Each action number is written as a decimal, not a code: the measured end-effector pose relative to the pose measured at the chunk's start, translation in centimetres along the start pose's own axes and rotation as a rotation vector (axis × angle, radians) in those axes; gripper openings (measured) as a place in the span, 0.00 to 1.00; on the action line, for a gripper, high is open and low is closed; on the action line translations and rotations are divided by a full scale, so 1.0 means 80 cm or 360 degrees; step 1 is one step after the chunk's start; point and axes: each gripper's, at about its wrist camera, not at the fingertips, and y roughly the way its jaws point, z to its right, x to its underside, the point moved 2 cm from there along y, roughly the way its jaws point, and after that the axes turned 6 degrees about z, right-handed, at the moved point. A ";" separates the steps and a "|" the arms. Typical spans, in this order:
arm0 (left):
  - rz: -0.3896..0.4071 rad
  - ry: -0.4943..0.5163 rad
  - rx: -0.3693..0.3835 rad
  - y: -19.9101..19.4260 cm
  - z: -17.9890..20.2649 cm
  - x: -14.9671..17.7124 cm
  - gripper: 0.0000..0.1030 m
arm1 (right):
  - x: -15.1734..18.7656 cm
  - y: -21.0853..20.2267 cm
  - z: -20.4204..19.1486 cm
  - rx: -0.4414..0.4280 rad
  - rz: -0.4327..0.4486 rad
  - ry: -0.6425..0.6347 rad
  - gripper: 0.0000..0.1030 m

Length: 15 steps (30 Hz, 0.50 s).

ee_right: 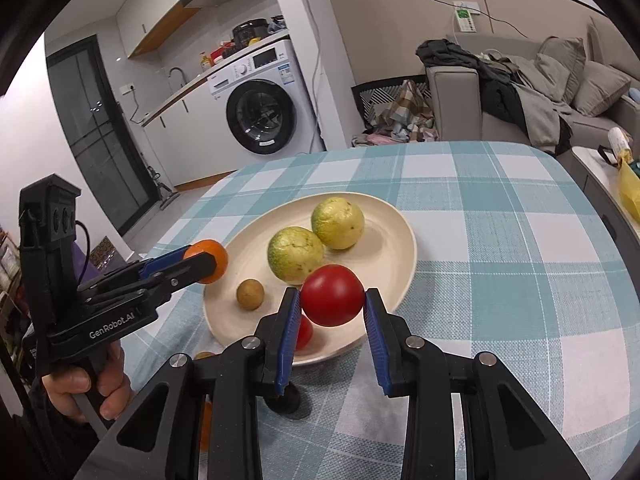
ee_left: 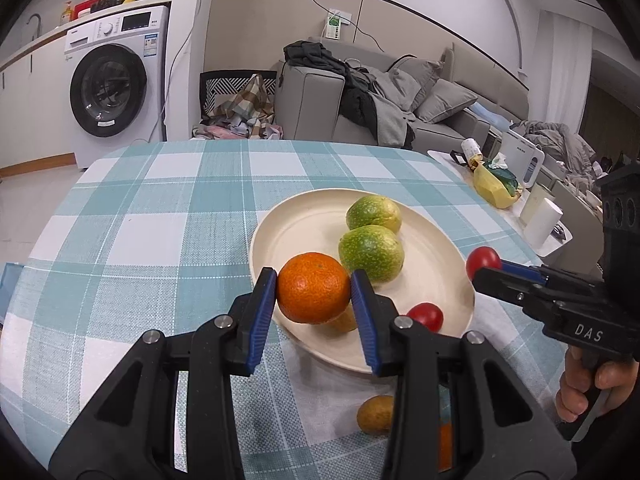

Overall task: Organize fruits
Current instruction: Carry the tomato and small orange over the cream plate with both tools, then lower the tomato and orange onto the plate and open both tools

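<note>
**Over the plate, both grippers loaded with fruit**

Above the near edge of the cream plate (ee_left: 304, 216), the left gripper (ee_left: 314, 294) has its jaws pinching an orange tangerine (ee_left: 313, 288), one blue pad pressed to each side of the fruit, which sits right at the fingertips. In the right wrist view the same tangerine (ee_right: 208, 260) hangs beside the plate's left rim, off the checked teal cloth of the worktop (ee_left: 160, 200).

The right gripper (ee_right: 332, 300) has its jaws pinching a red tomato (ee_right: 332, 295), again held at the very tips, over the plate's (ee_right: 384, 240) front portion. From the left wrist view that tomato (ee_left: 483, 260) pokes out beyond the black finger, just past the plate's right rim.

On the plate lie two green-yellow citrus fruits (ee_left: 372, 254) touching each other, toward the far and middle part. A small brown round fruit (ee_right: 250, 294) rests on the plate's left side, and a second, smaller red tomato (ee_left: 426, 316) sits near the front rim, partly hidden behind the right gripper's finger in its own view.

On the cloth, near the left gripper's body, lies another brown fruit (ee_left: 376, 414), with a sliver of something orange (ee_left: 445, 446) just beside it, mostly covered by the gripper.
</note>
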 end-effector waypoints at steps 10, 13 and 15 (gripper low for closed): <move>-0.0006 0.0022 -0.0016 0.007 -0.004 0.003 0.34 | 0.006 0.013 0.004 0.0012 -0.0048 0.0016 0.32; -0.0010 0.0019 -0.0014 0.007 -0.004 0.004 0.34 | 0.006 0.015 0.004 0.0020 -0.0052 0.0014 0.32; -0.0014 0.0014 -0.0014 0.007 -0.005 0.004 0.34 | 0.006 0.014 0.004 0.0018 -0.0052 0.0021 0.32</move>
